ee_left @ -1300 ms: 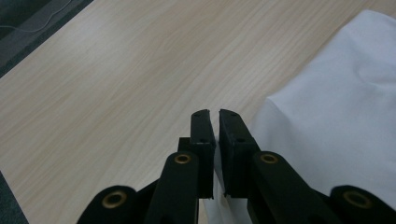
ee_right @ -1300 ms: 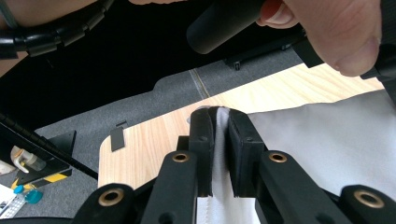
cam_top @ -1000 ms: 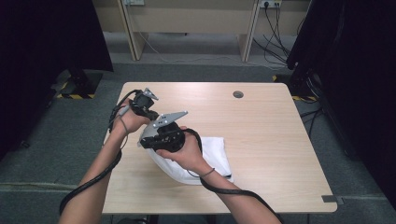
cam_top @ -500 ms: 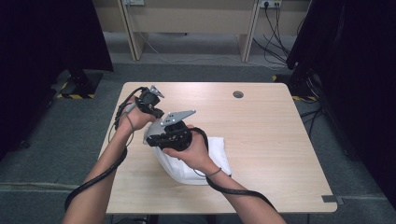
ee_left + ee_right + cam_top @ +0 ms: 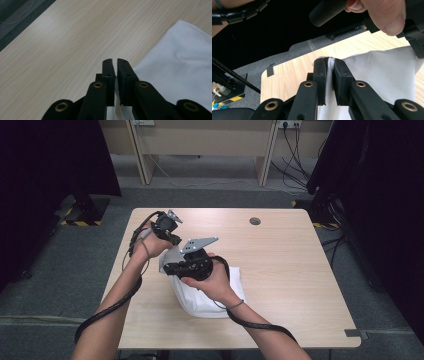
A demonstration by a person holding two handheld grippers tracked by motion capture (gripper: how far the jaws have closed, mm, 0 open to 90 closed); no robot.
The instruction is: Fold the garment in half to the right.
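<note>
Table (image 5: 300, 270), pale wood. White cloth (image 5: 210, 300) lies on its near-left part, one edge lifted off the surface between both grippers.

Cloth looks light, soft and limp; likely to sag and slip, so best taken by hem or corner, pinched deep.

Right gripper (image 5: 172, 267): jaws clamped on a cloth fold, seen in right gripper view (image 5: 329, 62). Left gripper (image 5: 172, 240): jaws nearly together (image 5: 114, 61), cloth caught low between them.

High view gives the layout and both forearms, but hands hide the pinches; gripper views show those, plus the left hand (image 5: 382, 12) close by.
</note>
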